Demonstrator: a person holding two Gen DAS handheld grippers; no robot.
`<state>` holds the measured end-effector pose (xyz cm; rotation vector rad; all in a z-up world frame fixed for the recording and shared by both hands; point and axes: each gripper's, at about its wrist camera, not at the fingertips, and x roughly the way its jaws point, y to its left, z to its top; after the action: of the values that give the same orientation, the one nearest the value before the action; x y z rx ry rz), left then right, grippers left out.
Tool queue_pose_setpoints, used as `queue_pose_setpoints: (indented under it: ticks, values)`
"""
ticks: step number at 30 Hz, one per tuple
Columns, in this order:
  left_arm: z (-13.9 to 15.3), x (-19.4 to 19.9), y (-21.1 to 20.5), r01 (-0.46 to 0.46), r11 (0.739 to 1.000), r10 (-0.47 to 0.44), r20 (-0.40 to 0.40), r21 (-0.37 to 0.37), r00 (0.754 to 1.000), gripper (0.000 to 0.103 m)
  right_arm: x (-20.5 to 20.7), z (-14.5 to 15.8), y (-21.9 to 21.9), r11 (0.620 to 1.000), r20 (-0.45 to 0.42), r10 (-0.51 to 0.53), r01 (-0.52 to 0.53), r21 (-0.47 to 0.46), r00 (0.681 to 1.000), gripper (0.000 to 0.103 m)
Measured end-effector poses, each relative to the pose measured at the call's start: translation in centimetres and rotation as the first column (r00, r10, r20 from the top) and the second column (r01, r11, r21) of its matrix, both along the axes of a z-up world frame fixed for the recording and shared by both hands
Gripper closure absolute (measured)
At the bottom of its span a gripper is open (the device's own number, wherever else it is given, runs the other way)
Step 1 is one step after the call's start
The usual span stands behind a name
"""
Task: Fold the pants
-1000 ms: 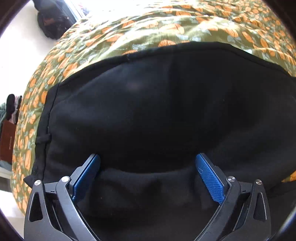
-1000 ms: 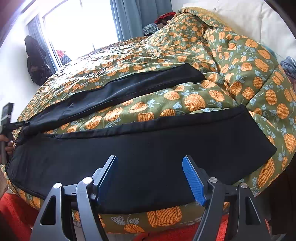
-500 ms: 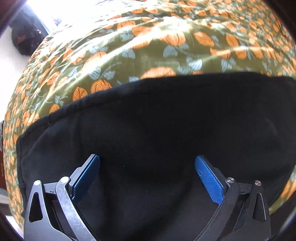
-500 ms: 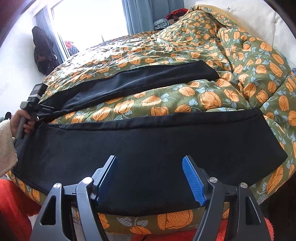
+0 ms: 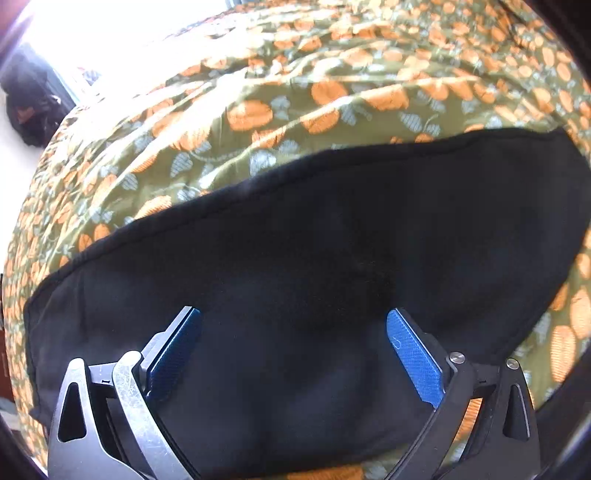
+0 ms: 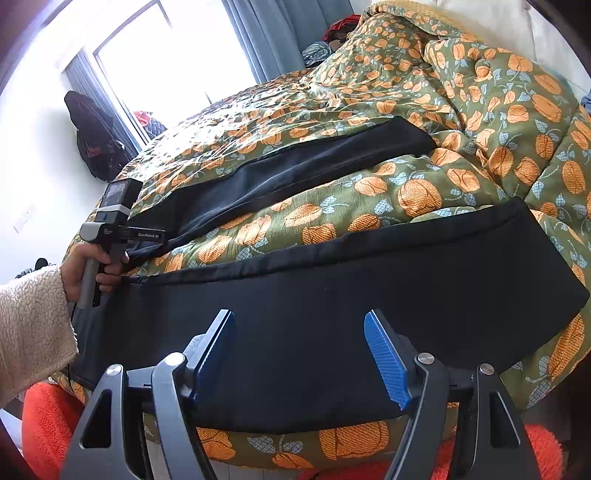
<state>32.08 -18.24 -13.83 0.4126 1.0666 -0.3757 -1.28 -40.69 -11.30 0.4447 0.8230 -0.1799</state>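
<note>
Black pants [image 6: 332,295] lie spread on a green quilt with orange pumpkins [image 6: 461,110]. One leg runs across the near bed edge, the other leg [image 6: 288,170] lies farther back. My right gripper [image 6: 299,343] is open and empty over the near leg's lower edge. My left gripper [image 5: 293,339] is open over the pants [image 5: 332,240] at the waist end, holding nothing. In the right wrist view the left gripper's body [image 6: 114,229] shows at the far left, held in a hand.
A window [image 6: 166,66] with blue curtains [image 6: 280,29] is behind the bed. A dark bag [image 6: 92,136] hangs on the wall at left. Orange fuzzy fabric [image 6: 48,424] lies below the bed edge. Piled clothes [image 6: 325,44] sit at the bed's far end.
My left gripper has moved back and to the left over the waist end, so more quilt shows beyond the pants. The right gripper has shifted slightly; both stay open.
</note>
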Motion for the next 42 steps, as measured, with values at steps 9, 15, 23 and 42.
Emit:
queue_pose_setpoints:
  ticks: [9,15,23,42]
  values:
    - [1.9,-16.8,6.7,0.075,0.997,-0.075,0.017,0.001,0.997,0.001,0.9,-0.5,2.6,0.989,-0.019,0.147,-0.147,-0.022,0.989,0.03]
    - [-0.8,-17.4,10.2,-0.096,0.994,0.095,-0.008,-0.062,0.995,0.001,0.7,-0.9,4.2,0.978,-0.048,0.187,-0.19,-0.081,0.981,0.03]
    - [-3.2,-16.8,11.0,-0.165,0.982,0.161,-0.044,-0.094,0.986,0.0,0.7,-2.1,3.3,0.987,-0.104,0.134,-0.142,-0.074,0.986,0.022]
    - [-3.1,-17.8,11.8,-0.152,0.983,0.148,-0.047,-0.099,0.988,0.0,-1.2,-3.2,-0.9,0.997,-0.138,-0.052,0.059,0.047,0.989,0.017]
